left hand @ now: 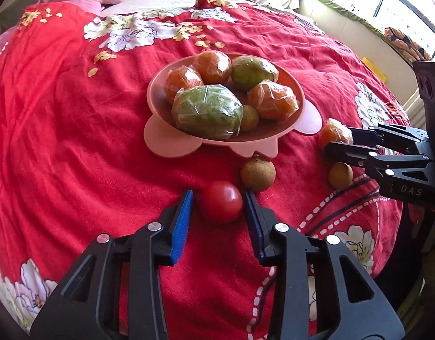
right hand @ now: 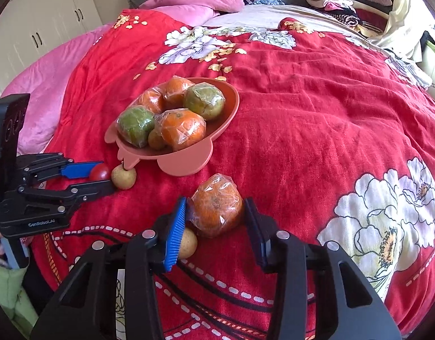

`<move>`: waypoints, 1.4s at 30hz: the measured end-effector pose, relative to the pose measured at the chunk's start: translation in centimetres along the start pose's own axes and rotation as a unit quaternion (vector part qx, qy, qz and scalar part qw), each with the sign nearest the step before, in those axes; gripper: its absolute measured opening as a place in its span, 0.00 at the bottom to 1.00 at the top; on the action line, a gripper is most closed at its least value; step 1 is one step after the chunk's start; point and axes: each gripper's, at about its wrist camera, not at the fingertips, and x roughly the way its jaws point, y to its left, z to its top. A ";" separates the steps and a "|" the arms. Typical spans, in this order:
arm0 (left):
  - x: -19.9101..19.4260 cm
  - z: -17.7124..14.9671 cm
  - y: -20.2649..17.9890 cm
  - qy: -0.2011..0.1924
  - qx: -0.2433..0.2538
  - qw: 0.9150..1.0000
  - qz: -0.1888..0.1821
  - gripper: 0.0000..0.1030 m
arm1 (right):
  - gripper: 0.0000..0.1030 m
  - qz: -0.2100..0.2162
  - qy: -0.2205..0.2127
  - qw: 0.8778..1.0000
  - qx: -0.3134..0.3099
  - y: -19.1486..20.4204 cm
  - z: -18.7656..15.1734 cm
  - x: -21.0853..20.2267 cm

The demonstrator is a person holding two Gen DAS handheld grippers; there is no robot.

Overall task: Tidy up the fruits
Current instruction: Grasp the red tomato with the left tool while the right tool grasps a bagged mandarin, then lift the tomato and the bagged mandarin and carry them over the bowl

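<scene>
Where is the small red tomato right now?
In the left wrist view the tomato lies on the red bedspread between the fingers of the left tongs, just in front of the pink plate and beside a brown longan.

Hidden and cut-off parts — both wrist views

The small brown fruit (right hand: 188, 243) sits half behind the right gripper's blue pad (right hand: 176, 233); the left gripper's lower finger (right hand: 100, 187) covers part of the tomato (right hand: 100, 172); the bowl's (left hand: 158, 104) small brown fruit (left hand: 249, 118) is mostly hidden by wrapped fruit — the bedspread (left hand: 75, 141) runs past the frame edges.
</scene>
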 end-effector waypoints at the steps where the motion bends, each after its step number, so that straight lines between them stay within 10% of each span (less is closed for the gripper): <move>1: 0.1 0.0 0.0 0.001 0.002 1.000 0.001 0.25 | 0.38 0.000 -0.001 1.000 0.000 0.0 0.1 0.0; 42: -3.0 8.1 0.6 -0.052 -0.005 0.998 -0.025 0.19 | 0.38 0.019 -0.066 0.997 -0.019 0.1 4.9 -3.1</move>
